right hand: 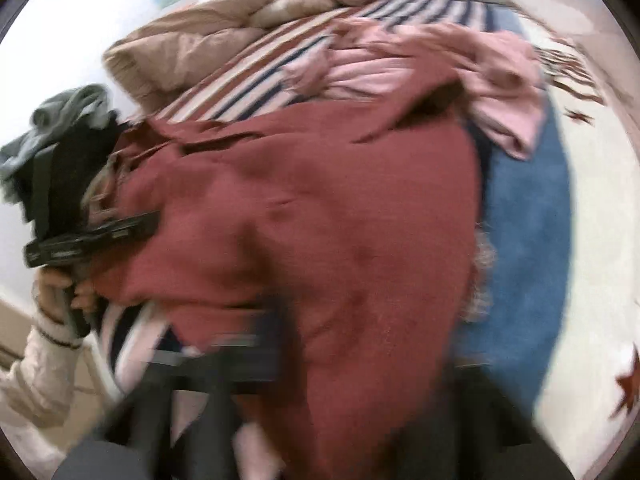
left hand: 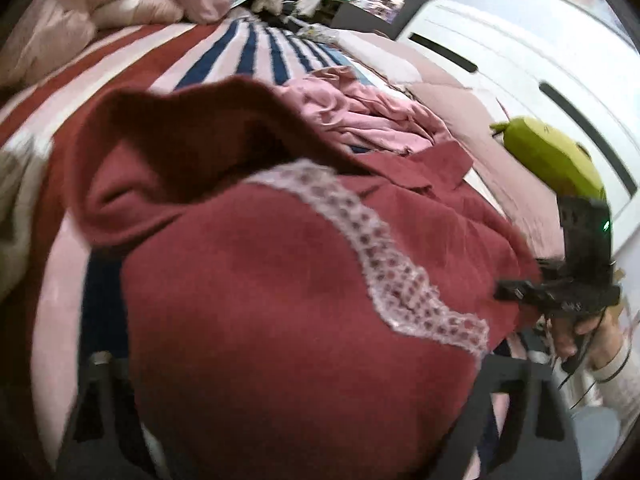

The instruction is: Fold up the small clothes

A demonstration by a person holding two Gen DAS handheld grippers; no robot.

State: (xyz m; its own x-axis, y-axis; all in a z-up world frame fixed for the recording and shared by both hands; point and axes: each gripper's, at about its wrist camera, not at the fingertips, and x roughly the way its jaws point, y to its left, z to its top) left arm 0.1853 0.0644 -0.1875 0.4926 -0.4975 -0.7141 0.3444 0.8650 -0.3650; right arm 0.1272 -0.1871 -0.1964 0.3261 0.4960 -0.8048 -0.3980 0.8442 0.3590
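red garment [left hand: 280,300] on striped bedspread [left hand: 224,52]

**Count of things on the bed**

One dark red garment [left hand: 280,288] with one lace strip [left hand: 384,264]. One pink garment [left hand: 360,120] behind it. One striped blanket [left hand: 240,52]. One green soft toy [left hand: 548,156] at right. Two handheld grippers: left [right hand: 92,236], right [left hand: 560,296].

No legible text, labels, brands or numbers anywhere in view.
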